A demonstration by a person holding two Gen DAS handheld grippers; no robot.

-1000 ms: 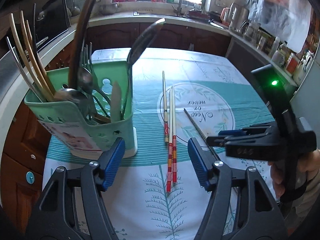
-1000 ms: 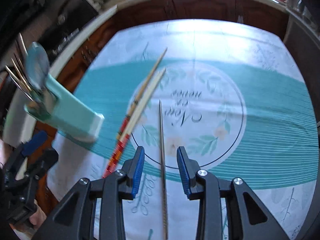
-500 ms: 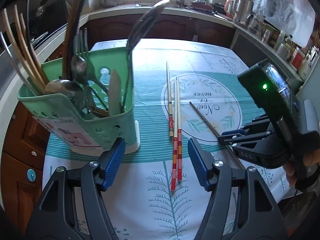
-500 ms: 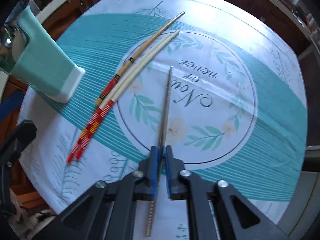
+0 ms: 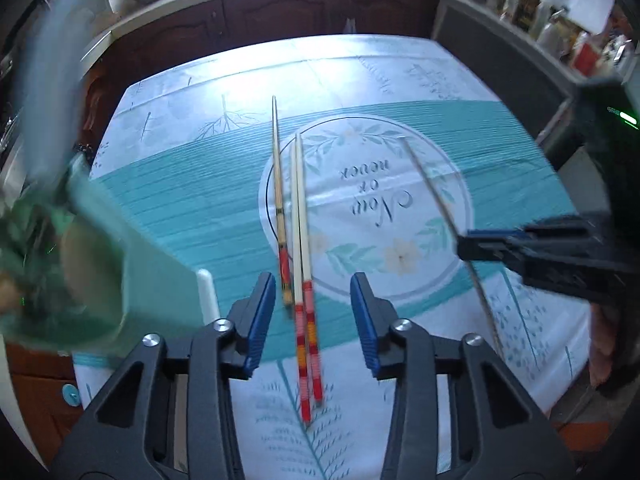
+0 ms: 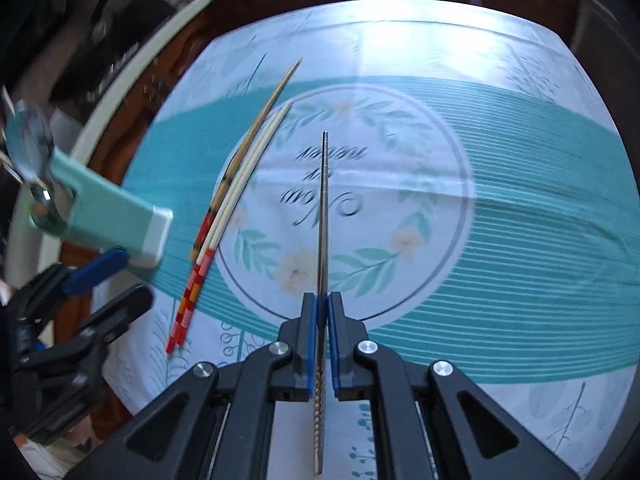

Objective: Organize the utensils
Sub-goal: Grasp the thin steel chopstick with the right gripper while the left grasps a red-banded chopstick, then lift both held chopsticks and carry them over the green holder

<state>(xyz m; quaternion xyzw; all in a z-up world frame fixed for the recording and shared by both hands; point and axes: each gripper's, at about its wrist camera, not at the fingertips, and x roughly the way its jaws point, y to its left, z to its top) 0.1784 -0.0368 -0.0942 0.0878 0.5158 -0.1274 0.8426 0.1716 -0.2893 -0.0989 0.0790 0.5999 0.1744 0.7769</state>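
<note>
My left gripper [image 5: 312,316] hangs low over the table with its jaws closing. The red striped ends of two white chopsticks [image 5: 306,320] lie between its blue pads, untouched. A wooden chopstick [image 5: 277,176] lies just left of them. My right gripper [image 6: 322,320] is shut on a metal chopstick [image 6: 325,200], which points straight ahead over the cloth. In the left wrist view the right gripper [image 5: 480,244] holds that metal chopstick [image 5: 432,184] at the right. The green utensil holder [image 5: 120,264] stands blurred at the left.
A teal and white tablecloth [image 5: 192,200] with a round flower print covers the table. Dark kitchen cabinets and a counter [image 5: 280,4] run behind it. From the right wrist, the holder [image 6: 108,208] stands near the table's left edge, the left gripper [image 6: 116,288] below it.
My left gripper moved right and down over the striped chopsticks and its jaws narrowed; the holder slid to the view's left edge. My right gripper shut on the metal chopstick and now points it straight ahead.
</note>
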